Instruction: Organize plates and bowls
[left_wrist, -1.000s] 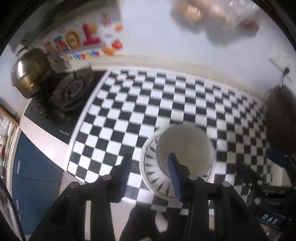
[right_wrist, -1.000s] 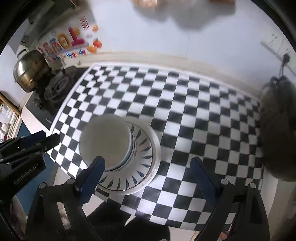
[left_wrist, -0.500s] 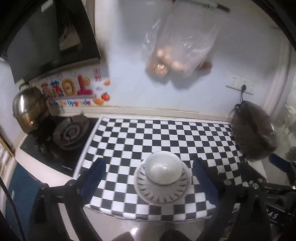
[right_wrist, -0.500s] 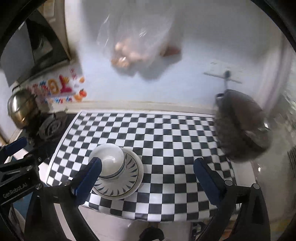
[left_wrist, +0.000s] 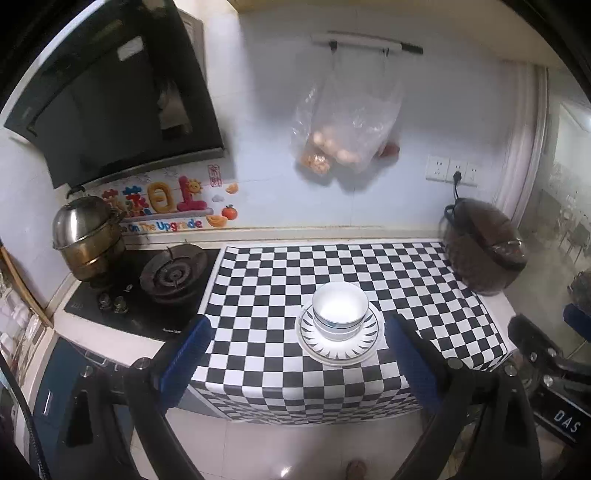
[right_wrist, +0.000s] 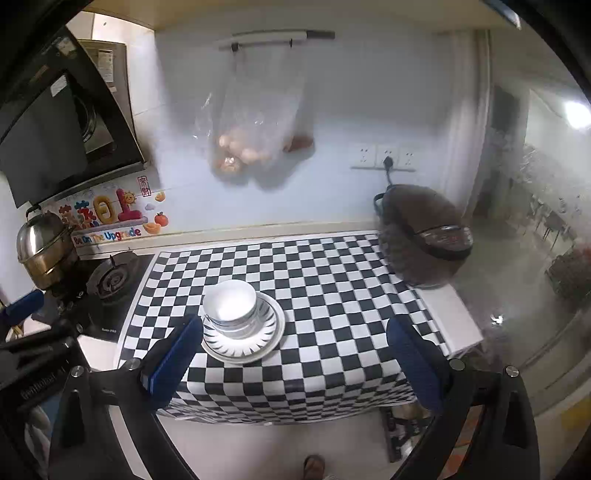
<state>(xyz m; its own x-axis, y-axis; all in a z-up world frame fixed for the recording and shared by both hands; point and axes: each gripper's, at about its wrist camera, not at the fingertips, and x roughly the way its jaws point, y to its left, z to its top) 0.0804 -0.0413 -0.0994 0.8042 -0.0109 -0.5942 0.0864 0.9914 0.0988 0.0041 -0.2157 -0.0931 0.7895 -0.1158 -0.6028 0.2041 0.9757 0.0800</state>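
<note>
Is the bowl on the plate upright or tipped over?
Upright. The bowl stands on the plate with its open mouth facing up, and its white inside looks empty in both views.

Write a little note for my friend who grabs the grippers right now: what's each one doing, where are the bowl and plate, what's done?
Left gripper: open, holding nothing.
Right gripper: open, holding nothing.
The white bowl sits stacked on the patterned plate, near the front edge of the checkered mat.
Done: bowl and plate are stacked; no other dishes in view.
Left: probably nothing; check for more dishes outside the views.
</note>
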